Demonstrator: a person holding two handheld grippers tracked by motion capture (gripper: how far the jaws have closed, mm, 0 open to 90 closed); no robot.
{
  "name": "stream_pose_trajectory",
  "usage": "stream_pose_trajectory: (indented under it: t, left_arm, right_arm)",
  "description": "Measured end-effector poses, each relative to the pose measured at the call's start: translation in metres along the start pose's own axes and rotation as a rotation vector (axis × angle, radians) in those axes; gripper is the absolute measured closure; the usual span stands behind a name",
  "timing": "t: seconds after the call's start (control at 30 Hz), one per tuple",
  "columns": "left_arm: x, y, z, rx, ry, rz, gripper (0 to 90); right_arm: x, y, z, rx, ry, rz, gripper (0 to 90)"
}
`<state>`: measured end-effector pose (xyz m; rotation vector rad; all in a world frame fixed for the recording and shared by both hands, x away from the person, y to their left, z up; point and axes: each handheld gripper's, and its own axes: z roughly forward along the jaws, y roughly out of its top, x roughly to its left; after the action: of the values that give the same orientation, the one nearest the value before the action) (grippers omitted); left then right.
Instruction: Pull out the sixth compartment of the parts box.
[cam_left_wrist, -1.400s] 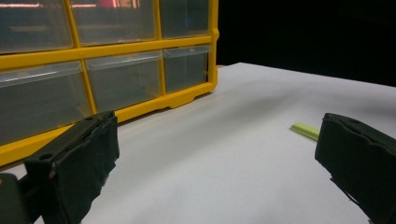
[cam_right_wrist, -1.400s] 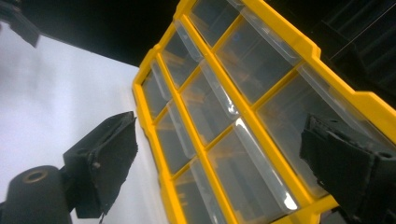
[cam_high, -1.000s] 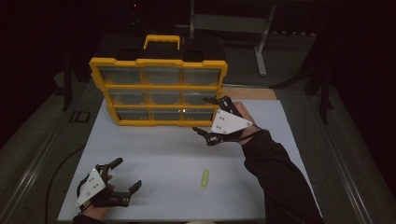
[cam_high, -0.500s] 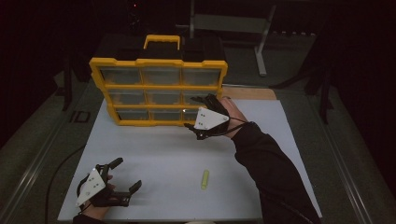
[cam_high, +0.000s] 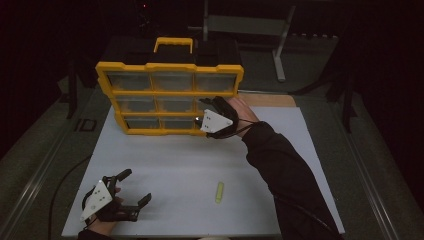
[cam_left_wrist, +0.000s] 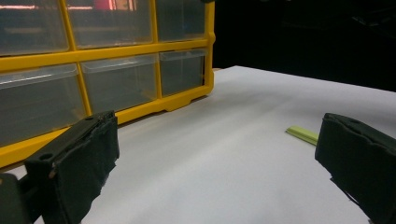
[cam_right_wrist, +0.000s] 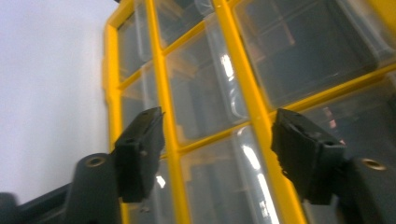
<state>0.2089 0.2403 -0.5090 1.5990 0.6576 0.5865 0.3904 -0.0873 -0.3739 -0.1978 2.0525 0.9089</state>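
Observation:
A yellow organiser (cam_high: 170, 95) with several clear drawers stands upright at the back of the white sheet (cam_high: 200, 165). My right gripper (cam_high: 202, 116) is at its lower right drawers. Its jaws have just been closing and still stand apart. In the right gripper view the gripper (cam_right_wrist: 217, 126) faces a clear drawer front and the yellow frame (cam_right_wrist: 159, 70), and the pads press on nothing. My left gripper (cam_high: 136, 186) rests open at the sheet's front left corner. A small yellow-green stick (cam_high: 219, 192) lies on the sheet. In the left gripper view the stick (cam_left_wrist: 302, 134) lies beyond the wide jaws of the gripper (cam_left_wrist: 217, 135).
A black case with a yellow handle (cam_high: 173, 42) sits behind the organiser. A wooden board (cam_high: 270, 100) lies at the sheet's far right edge. A metal stand (cam_high: 250, 25) is farther back. The surroundings are dark.
My right gripper has moved left along the organiser's front, from its right edge to the lower right drawers, and its jaws have narrowed. The left gripper has stayed put.

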Motion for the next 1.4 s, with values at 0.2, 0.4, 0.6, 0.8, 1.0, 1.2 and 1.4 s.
stream_pose_trajectory:
  t: [0.2,0.4,0.6,0.8,1.0,1.2,1.4]
  left_arm:
    - [0.0,0.0,0.0,0.002,-0.003,-0.002,0.6]
    - [0.0,0.0,0.0,0.001,-0.005,-0.003,0.6]
    - [0.0,0.0,0.0,0.004,-0.01,-0.002,0.6]
    - [-0.001,0.0,0.0,0.005,-0.017,0.001,0.6]
    - [-0.002,0.0,0.001,0.008,-0.02,0.005,0.6]
    - [-0.003,0.0,0.001,0.012,-0.02,0.011,0.6]
    - [-0.003,0.0,0.001,0.011,-0.022,0.01,0.6]
  right_arm:
    - [-0.008,-0.007,0.01,0.019,-0.02,-0.114,48.3]
    - [-0.013,-0.012,0.021,0.042,-0.026,-0.157,58.8]
    - [-0.013,-0.016,0.032,0.067,-0.023,-0.186,61.9]
    - [-0.014,-0.017,0.035,0.068,-0.031,-0.208,63.6]
    - [-0.014,-0.012,0.038,0.095,-0.025,-0.259,66.3]
    - [-0.01,-0.009,0.039,0.12,-0.046,-0.281,67.0]
    - [-0.012,-0.004,0.04,0.157,-0.057,-0.266,72.7]
